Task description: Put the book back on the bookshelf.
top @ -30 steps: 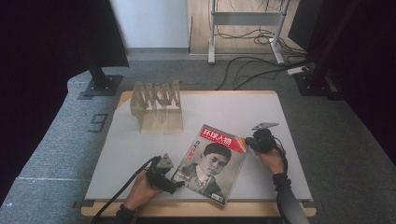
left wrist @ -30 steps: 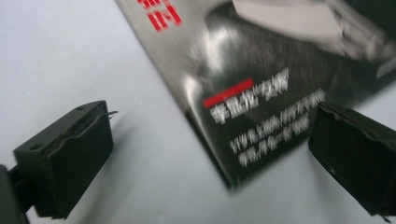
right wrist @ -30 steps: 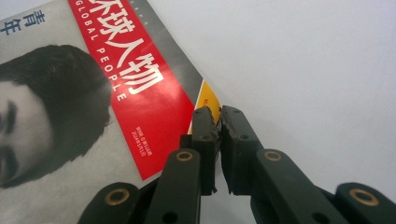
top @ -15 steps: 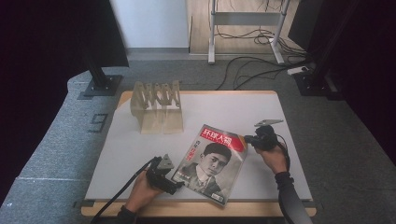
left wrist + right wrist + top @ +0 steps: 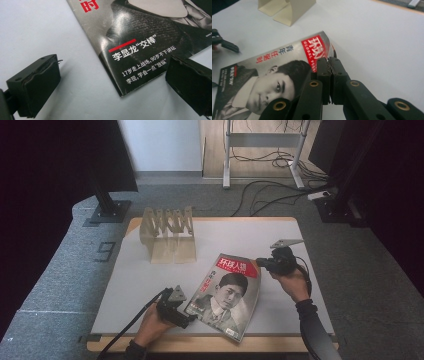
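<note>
Left tongs (image 5: 181, 316) at the near table (image 5: 150, 270) edge, jaws wide, straddling the magazine's (image 5: 225, 295) near-left corner without touching it. Magazine face up, mid-table. Right tongs (image 5: 261, 265) clamped on its far right corner, that corner lifted off the surface. Beyond: a wooden rack (image 5: 167, 234), standing apart.

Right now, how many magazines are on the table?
1. The magazine lies near the table's front edge, its top right corner pinched in the right tool, its lower left corner between the left tool's open jaws.
</note>
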The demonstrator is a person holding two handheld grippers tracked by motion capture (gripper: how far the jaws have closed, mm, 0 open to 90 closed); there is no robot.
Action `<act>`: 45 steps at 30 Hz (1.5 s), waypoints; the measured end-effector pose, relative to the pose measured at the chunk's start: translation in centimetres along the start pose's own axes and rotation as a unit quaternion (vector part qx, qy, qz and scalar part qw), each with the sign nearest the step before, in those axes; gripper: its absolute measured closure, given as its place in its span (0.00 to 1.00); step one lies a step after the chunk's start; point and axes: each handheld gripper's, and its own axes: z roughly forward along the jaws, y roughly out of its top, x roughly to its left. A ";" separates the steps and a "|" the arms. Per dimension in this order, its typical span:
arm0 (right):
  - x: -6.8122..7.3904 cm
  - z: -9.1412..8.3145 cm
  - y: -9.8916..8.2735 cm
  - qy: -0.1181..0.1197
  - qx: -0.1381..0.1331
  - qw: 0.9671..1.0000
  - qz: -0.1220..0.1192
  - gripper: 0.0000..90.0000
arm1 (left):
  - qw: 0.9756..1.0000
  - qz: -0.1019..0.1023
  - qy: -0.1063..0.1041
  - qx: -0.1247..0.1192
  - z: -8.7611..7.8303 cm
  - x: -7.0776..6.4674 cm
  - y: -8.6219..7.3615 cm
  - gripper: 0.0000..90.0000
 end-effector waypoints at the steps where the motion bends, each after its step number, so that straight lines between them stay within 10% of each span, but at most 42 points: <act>1: 0.2 -0.2 0.3 -0.001 -0.002 1.000 -0.005 0.96 | 1.000 0.000 0.000 0.000 0.0 0.0 0.0 0.00; 13: 2.4 -2.5 4.4 -0.005 -0.026 0.998 -0.055 0.96 | 1.000 -0.003 -0.007 0.005 -0.2 0.3 0.1 0.01; 20: 3.5 -3.6 6.4 0.001 -0.039 0.996 -0.081 0.96 | 0.997 -0.036 -0.062 -0.020 -0.6 1.6 0.8 0.10; 40: 5.1 -6.1 8.6 0.024 -0.062 0.991 -0.119 0.97 | 0.991 0.006 -0.132 -0.021 1.7 4.2 5.8 0.34; 45: 5.1 -6.2 8.6 0.030 -0.063 0.990 -0.123 0.97 | 0.985 0.010 -0.169 -0.013 2.4 4.4 6.0 0.50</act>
